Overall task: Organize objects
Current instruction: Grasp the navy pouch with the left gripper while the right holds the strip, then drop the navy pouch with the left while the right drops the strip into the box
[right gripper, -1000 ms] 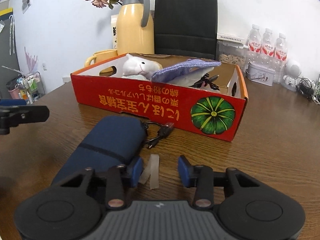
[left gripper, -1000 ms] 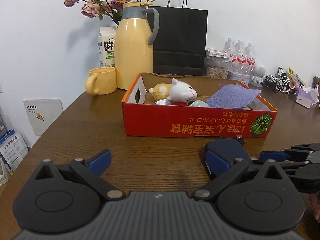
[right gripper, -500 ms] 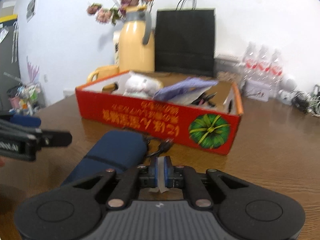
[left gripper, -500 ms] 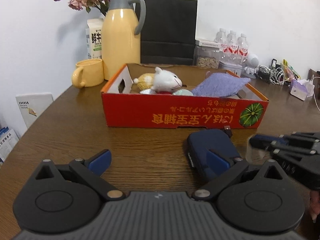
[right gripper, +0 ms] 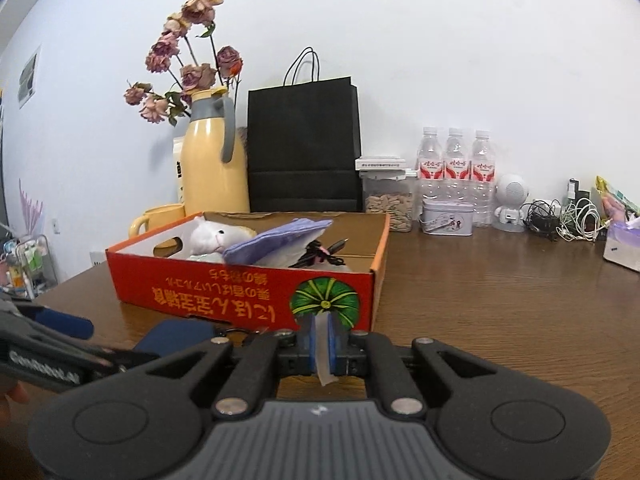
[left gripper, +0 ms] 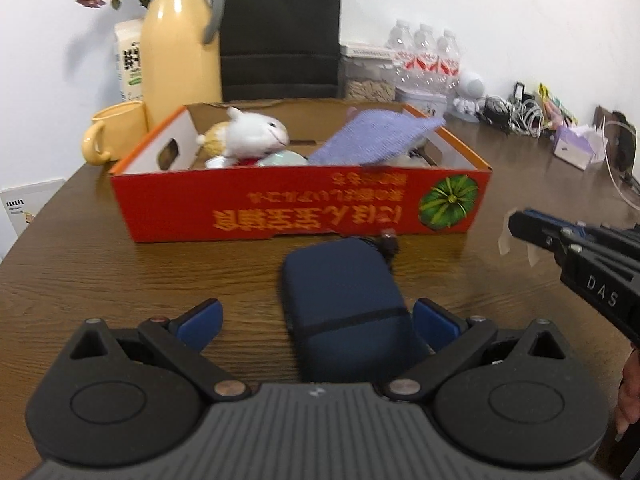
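Right tool now clamped on small translucent strip, lifted off brown wooden worktop.
Left tool open, now nearer, astride dark blue fabric pouch; red cardboard box probably next.

Two wrist cams, both low over the table

Each looks forward along its hand-held gripper's fingers; both catch the red box up close.

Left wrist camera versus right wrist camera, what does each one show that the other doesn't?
Only the left wrist view shows the left gripper open around the navy pouch, whose full length shows there.

Only the right wrist view shows the right gripper shut on a translucent strip close up, plus the black paper bag's handles.

Both show the red cardboard box, the white plush toy, the purple cloth and the yellow thermos jug.
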A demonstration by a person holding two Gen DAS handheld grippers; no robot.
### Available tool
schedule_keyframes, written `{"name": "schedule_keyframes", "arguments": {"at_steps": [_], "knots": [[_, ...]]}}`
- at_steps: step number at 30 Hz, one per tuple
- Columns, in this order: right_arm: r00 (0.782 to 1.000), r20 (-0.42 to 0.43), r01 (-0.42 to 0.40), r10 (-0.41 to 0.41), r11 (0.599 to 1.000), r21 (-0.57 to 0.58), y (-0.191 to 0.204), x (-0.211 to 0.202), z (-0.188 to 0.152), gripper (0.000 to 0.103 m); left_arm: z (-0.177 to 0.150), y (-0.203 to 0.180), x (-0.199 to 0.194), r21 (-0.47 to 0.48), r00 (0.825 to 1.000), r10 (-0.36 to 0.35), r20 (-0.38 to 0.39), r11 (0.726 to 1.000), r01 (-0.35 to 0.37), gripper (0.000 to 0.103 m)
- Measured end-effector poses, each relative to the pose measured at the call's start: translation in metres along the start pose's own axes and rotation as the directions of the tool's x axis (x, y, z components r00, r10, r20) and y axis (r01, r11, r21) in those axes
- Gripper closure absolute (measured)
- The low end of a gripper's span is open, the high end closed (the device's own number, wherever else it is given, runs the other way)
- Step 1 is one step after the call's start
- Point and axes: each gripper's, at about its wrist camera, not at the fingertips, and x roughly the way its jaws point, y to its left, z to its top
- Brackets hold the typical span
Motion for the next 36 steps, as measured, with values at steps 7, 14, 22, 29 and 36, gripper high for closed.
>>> {"name": "schedule_keyframes", "arguments": {"at_steps": [7, 14, 22, 29, 36], "knots": [[1.000, 0.013, -0.017, 0.017, 1.000, 0.006, -0.004, -0.004, -0.001, 0.098, -0.004, -0.013, 0.023, -0.033, 0.996, 0.050, -0.073, 0.998, -0.052, 0.000], [1.000, 0.014, -0.027, 0.027, 1.000, 0.000, -0.002, -0.004, -0.001, 0.098, -0.009, -0.015, 0.020, -0.063, 0.998, 0.048, -0.045, 0.997, -0.050, 0.029], [0.999, 0.012, -0.037, 0.037, 0.999, -0.008, 0.000, -0.004, -0.001, 0.098, -0.004, -0.002, 0.009, -0.109, 1.000, 0.007, -0.028, 0.994, -0.010, 0.035], [0.999, 0.016, -0.042, 0.042, 0.999, -0.021, 0.003, -0.005, 0.000, 0.098, 0.006, 0.008, -0.007, -0.087, 1.000, -0.006, 0.025, 0.996, 0.008, 0.036], [0.993, 0.081, -0.083, 0.089, 0.994, -0.066, 0.012, -0.007, 0.031, 0.098, 0.039, 0.014, -0.025, -0.037, 0.996, -0.037, 0.080, 0.999, 0.040, 0.036]]}}
